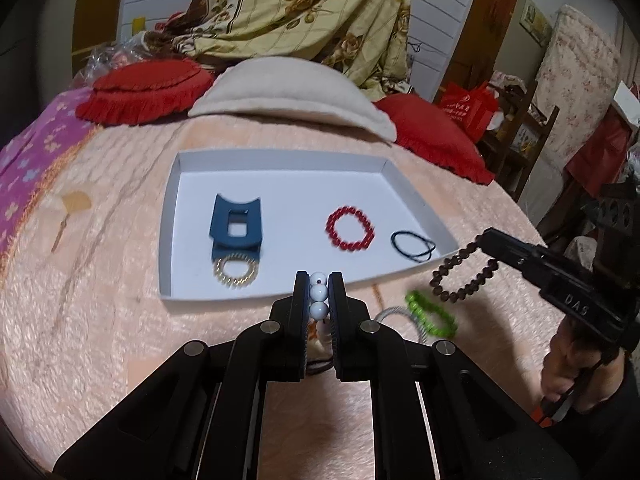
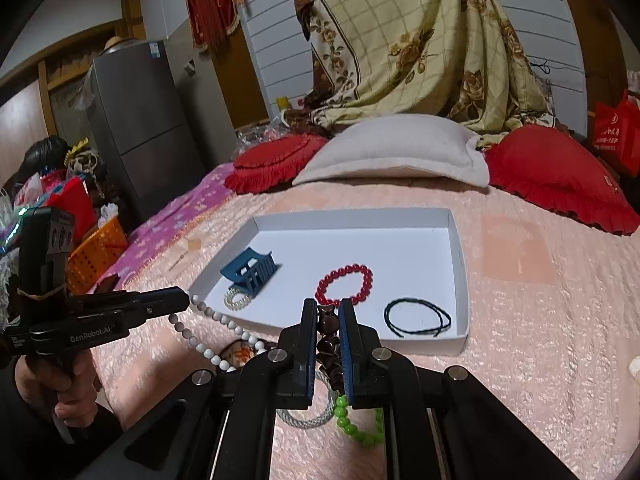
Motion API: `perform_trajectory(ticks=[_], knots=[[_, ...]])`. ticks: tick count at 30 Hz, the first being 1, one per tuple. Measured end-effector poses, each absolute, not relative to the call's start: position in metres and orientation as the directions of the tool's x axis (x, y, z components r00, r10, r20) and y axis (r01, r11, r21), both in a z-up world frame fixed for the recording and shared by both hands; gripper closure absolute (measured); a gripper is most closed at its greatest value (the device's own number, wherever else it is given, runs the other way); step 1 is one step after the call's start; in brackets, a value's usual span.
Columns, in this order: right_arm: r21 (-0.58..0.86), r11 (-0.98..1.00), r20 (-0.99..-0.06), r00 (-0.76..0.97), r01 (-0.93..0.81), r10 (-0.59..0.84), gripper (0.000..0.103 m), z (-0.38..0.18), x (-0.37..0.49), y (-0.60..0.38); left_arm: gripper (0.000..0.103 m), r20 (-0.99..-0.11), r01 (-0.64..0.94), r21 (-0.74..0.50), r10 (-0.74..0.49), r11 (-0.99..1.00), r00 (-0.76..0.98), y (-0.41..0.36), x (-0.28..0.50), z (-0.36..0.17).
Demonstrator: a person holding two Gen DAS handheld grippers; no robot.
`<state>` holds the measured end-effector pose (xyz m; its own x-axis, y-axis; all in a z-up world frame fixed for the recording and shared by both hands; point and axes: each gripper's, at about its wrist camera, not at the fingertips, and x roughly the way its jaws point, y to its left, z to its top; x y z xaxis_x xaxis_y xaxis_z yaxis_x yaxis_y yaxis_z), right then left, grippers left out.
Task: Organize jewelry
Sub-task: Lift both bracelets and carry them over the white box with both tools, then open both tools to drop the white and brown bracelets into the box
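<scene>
The left gripper [image 1: 319, 292] pinches white beads [image 1: 319, 291]; the right gripper [image 2: 329, 320] clamps a brown bracelet [image 1: 464, 276]. Carry both level over the tray [image 1: 280, 156], then release.

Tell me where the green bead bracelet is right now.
The green bead bracelet lies on the pink blanket outside the white tray, beside a grey cord loop, below the right claw.

Before you lies the tray [image 1: 172, 216] on the bedspread [image 1: 100, 300], pillows [image 1: 288, 100] behind it. In the tray, left to right from your left wrist view: the hair claw [image 1: 236, 224] with a coiled ring [image 1: 236, 272] touching its near edge, a bead bracelet [image 1: 351, 227], then a cord loop [image 1: 414, 246]. Outside the tray — near its right corner — another bead bracelet [image 1: 432, 314] lies beside a rope loop [image 1: 394, 314].
</scene>
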<state>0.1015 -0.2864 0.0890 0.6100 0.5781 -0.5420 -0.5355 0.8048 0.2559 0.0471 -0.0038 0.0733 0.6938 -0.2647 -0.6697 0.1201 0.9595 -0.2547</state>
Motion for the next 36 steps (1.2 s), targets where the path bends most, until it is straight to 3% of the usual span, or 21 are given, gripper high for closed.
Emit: perform_trajectory(ticks=[9,16,27,33,36], knots=[[0.279,0.821,-0.463,0.679,-0.498,0.569,0.093,0.113,0.113,-0.292,0.095,-0.617,0.167,-0.312,-0.333,0.935,0.713,-0.018,0.06,0.113],[0.297,0.849,-0.484,0.698,-0.436,0.528,0.093,0.113,0.15,-0.288,0.095,-0.569,0.179,-0.288,-0.318,0.941,0.758,-0.031,0.086,0.143],[0.361,0.88,-0.547,0.694,-0.309,0.468,0.093,0.078,0.214,-0.283,0.095,-0.628,0.079,-0.317,-0.271,0.945,0.729,-0.017,0.178,0.093],[0.428,0.847,-0.535,0.666,-0.316,0.519,0.093,0.064,0.236,-0.263,0.095,-0.667,-0.053,-0.338,-0.199,0.94,0.718,0.019,0.216,0.065],[0.406,0.871,-0.569,0.67,-0.275,0.477,0.093,0.055,0.244,-0.259,0.095,-0.677,-0.109,-0.308,-0.137,0.945,0.723,0.034,0.222,0.058]])
